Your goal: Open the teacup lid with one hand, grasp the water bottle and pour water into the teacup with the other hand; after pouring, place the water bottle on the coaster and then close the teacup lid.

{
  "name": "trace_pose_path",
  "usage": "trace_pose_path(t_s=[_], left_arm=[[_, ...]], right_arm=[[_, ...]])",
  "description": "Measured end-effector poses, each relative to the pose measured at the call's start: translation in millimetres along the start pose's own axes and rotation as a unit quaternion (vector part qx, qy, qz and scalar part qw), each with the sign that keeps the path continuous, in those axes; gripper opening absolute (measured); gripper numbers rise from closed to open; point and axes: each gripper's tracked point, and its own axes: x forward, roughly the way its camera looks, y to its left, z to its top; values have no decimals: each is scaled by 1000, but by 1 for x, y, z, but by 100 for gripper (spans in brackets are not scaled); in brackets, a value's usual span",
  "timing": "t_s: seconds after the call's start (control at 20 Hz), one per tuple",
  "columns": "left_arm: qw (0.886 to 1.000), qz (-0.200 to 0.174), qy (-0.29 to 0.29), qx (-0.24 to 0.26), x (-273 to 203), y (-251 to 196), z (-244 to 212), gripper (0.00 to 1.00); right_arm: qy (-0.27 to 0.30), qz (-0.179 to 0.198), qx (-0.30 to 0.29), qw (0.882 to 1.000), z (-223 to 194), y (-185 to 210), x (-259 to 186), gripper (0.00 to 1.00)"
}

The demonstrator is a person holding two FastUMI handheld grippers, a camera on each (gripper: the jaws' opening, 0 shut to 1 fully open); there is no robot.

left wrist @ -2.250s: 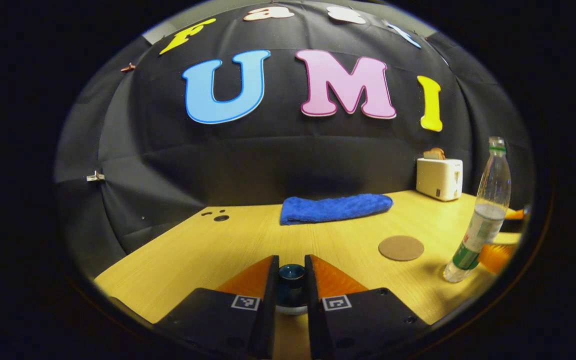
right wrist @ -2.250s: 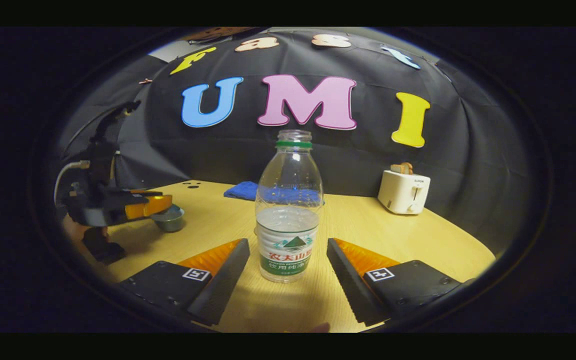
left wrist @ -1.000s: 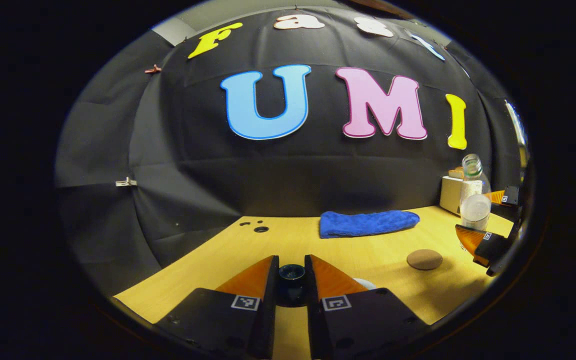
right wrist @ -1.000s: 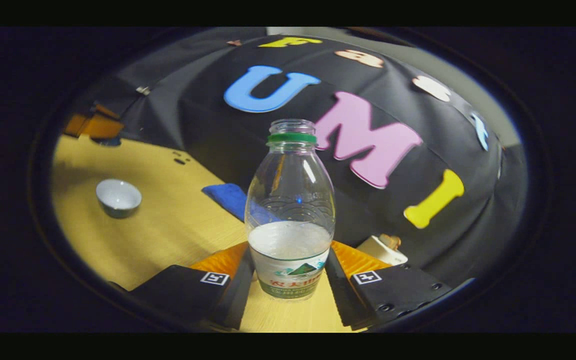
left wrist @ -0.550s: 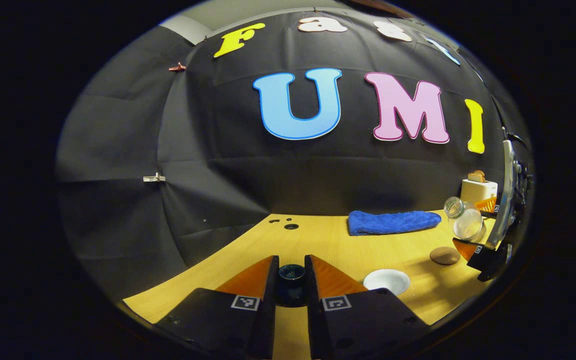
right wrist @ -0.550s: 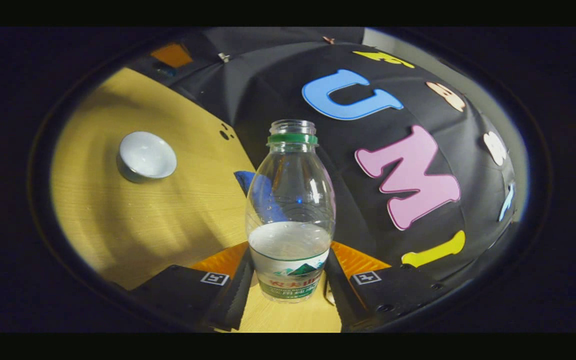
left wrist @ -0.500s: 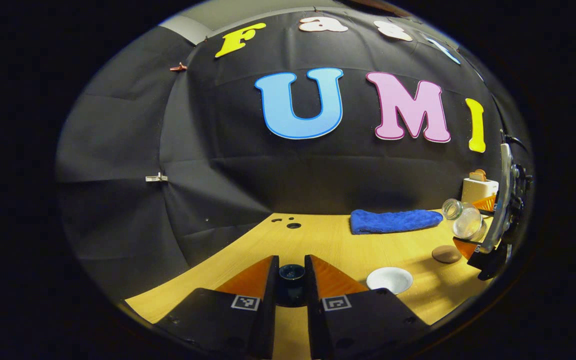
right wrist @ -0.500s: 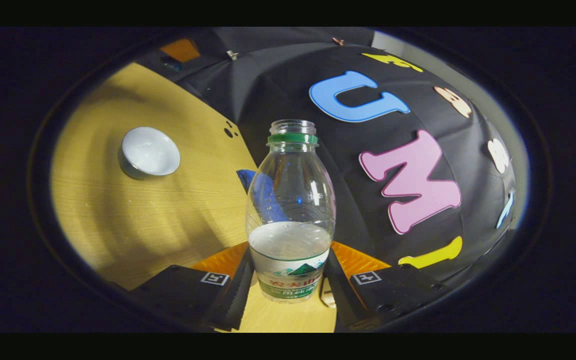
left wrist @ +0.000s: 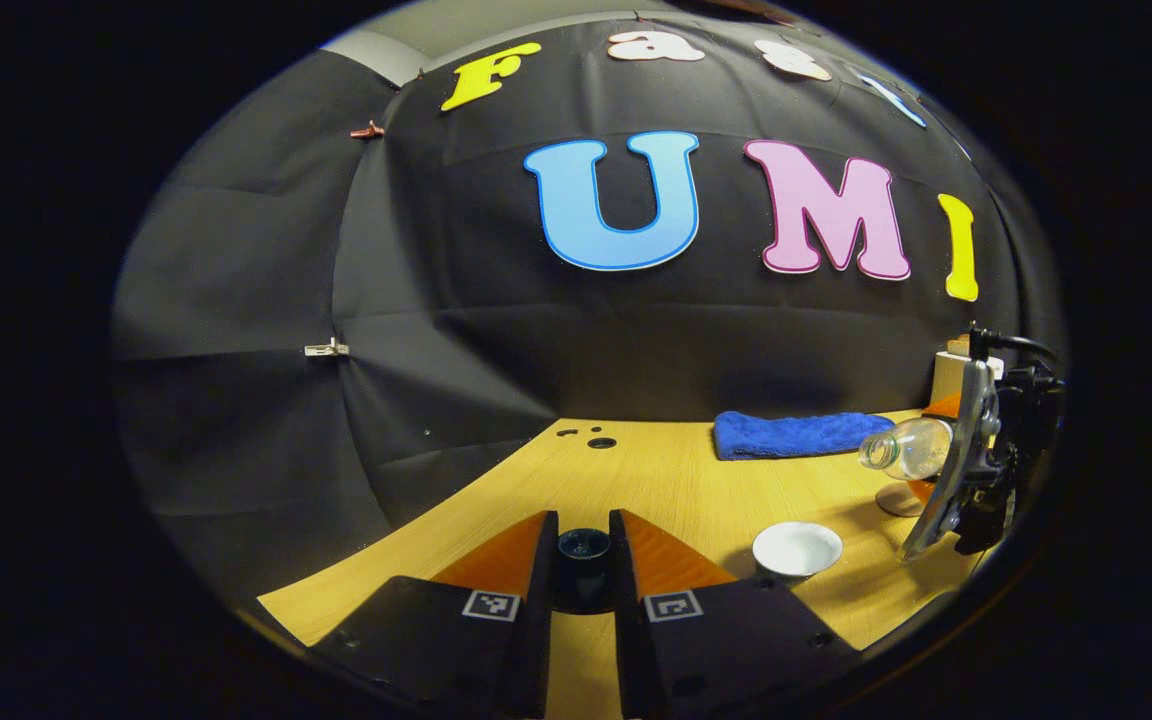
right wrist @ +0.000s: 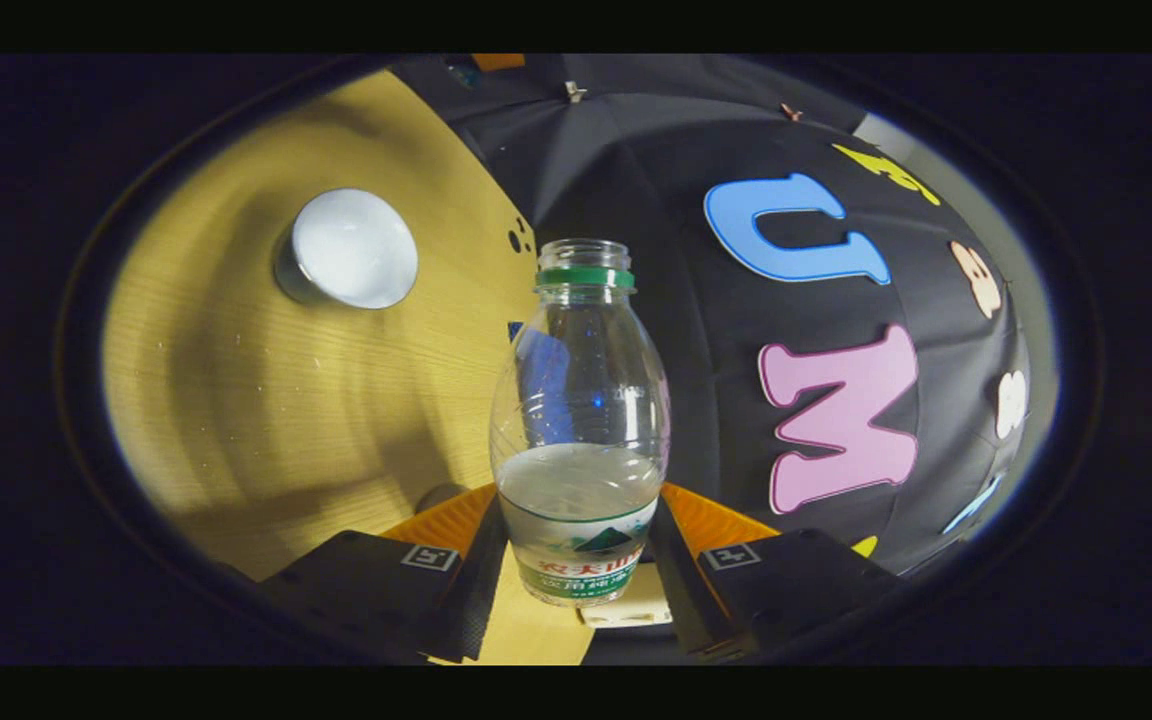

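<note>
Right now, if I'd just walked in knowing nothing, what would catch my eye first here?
Probably the bottle, uncapped and part full, clamped between the right gripper's fingers and tipped almost flat, its mouth toward the open white cup on the wooden table. Next, the left gripper holds the cup's dark lid up off the table by its knob. A blue towel lies at the table's back edge.

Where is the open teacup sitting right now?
The teacup stands on the wooden table, lower right in the left gripper view, below the tilted water bottle and in front of the blue towel.
</note>
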Motion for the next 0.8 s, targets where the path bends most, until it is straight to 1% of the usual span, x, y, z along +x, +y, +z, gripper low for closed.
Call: trace_pose_path(t_s=[0.3, 0.35, 0.4, 0.45, 0.5, 0.6, 0.65, 0.7, 0.75, 0.8], left_arm=[[1000, -4, 4, -1, 4, -3, -5, 31], [1000, -4, 4, -1, 4, -3, -5, 27], [1000, -5, 4, -2, 5, -3, -5, 27], [1000, -5, 4, -2, 5, -3, -5, 30], [1000, -6, 5, -4, 5, -4, -7, 31], [1000, -7, 4, -5, 6, -5, -7, 31], [1000, -8, 3, -4, 5, -5, -8, 27], [1000, -8, 3, -1, 5, -5, -8, 31], [1000, -8, 2, 1, 5, -5, -9, 27], [1000, -9, 2, 1, 5, -5, -9, 27]], right_arm=[[-19, -7, -89, 996, 16, 0, 1, 73], [-19, -7, -100, 995, 14, 0, 3, 73], [-18, -7, -108, 994, 14, 1, 5, 73], [-17, -7, -117, 993, 14, 2, 6, 73], [-17, -8, -127, 992, 14, 1, 7, 73], [-19, -10, -144, 989, 17, -3, 7, 73], [-21, -10, -151, 988, 17, -2, 8, 73], [-22, -9, -159, 987, 18, -1, 7, 73], [-22, -9, -167, 986, 19, -1, 9, 73], [-24, -10, -176, 984, 20, -2, 11, 73]])
